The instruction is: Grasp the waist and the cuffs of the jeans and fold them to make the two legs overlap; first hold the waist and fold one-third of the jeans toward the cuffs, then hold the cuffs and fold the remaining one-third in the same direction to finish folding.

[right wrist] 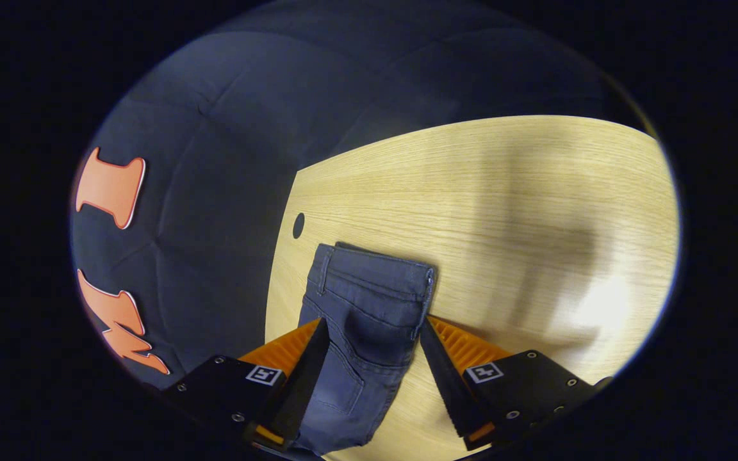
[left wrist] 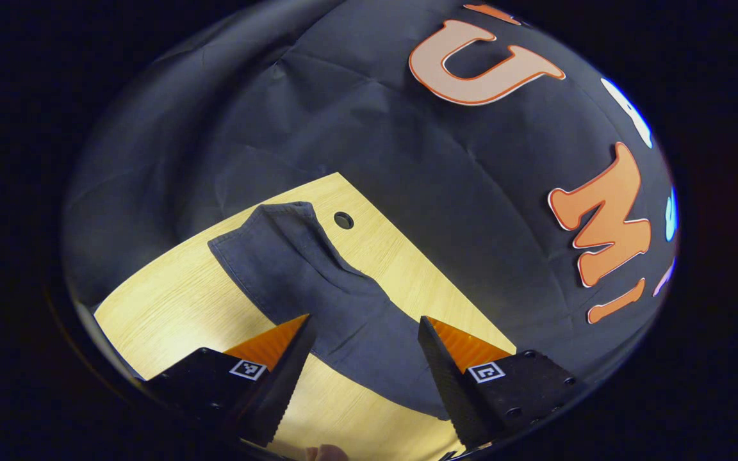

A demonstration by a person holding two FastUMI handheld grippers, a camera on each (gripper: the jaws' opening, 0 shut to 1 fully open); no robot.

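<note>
- Left gripper: seen at the bottom of the left gripper view, jaws apart and holding nothing, raised over the cuff half of the jeans.
- Right gripper: seen at the bottom of the right gripper view, jaws apart and holding nothing, straddling the waist half from above; contact with the cloth cannot be told.
- Jeans: dark denim, laid flat on the worktop with the legs apparently already overlapped into one narrow strip. The waistband, with a belt loop and a back pocket, is presented to the right gripper; the cuff end is seen in the left gripper view, near the far corner.
- Worktop: pale wood grain, with a small round hole just beside the cuff end.
- Step judged in hand: taking hold of the waist for the first one-third fold toward the cuffs.
- Handling advised: all stacked layers at the waistband are to be pinched together, so none is left behind; the waist is to be lifted only slightly, carried straight along the strip, and laid down square with side edges aligned. Thick denim is expected to crease stiffly and may spring back unless pressed.
</note>
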